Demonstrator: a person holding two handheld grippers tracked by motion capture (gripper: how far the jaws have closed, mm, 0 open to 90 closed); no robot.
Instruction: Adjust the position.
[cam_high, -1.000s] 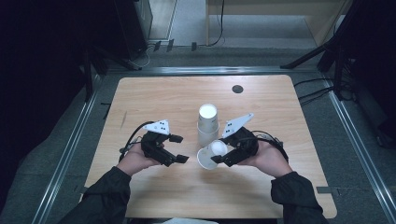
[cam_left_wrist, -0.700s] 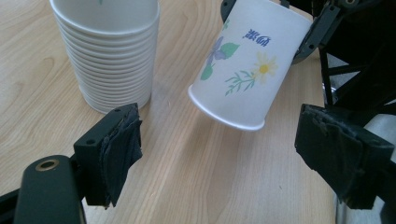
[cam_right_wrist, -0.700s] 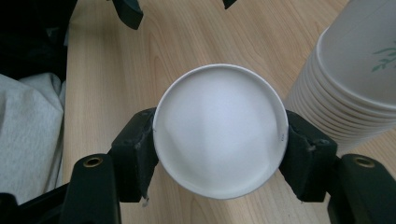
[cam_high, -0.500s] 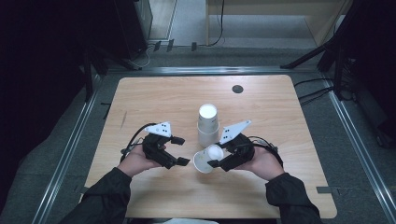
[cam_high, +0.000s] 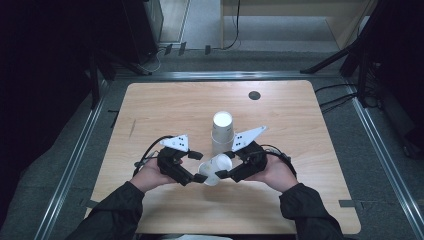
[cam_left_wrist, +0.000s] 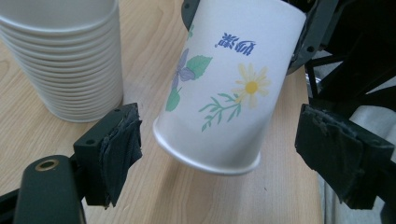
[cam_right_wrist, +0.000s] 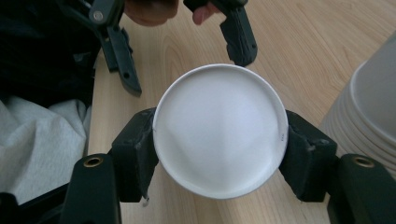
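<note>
While the person's forearms rest low over the near half of the wooden table (cam_high: 165, 107), the left gripper (cam_high: 196, 167) sits on the left with its jaws spread wide, released and pressing on nothing. In the left gripper view its two black pads (cam_left_wrist: 117, 148) stand to either side of the paper cup (cam_left_wrist: 229, 88) without touching it, a clear gap showing on both sides.

Held between the two grippers just above the near middle of the table, the paper cup (cam_high: 214, 169) lies tilted rather than upright. Its long axis runs roughly level from one gripper to the other, its closed base toward the right gripper and its open rim toward the left. On its white wall are printed a yellow daisy, a purple flower and green leaves, with a short line of blue characters that appears upside down and is too small for me to read.

Just behind it stands the stack of cups (cam_high: 222, 132), upside down and plain white, cut off by the frame edge in both gripper views.

To the right, the right gripper (cam_high: 231, 166) is clenched on the cup, pads (cam_right_wrist: 135, 151) pressed to its sides; its view faces the flat white bottom (cam_right_wrist: 219, 130), hiding the print and rim.
</note>
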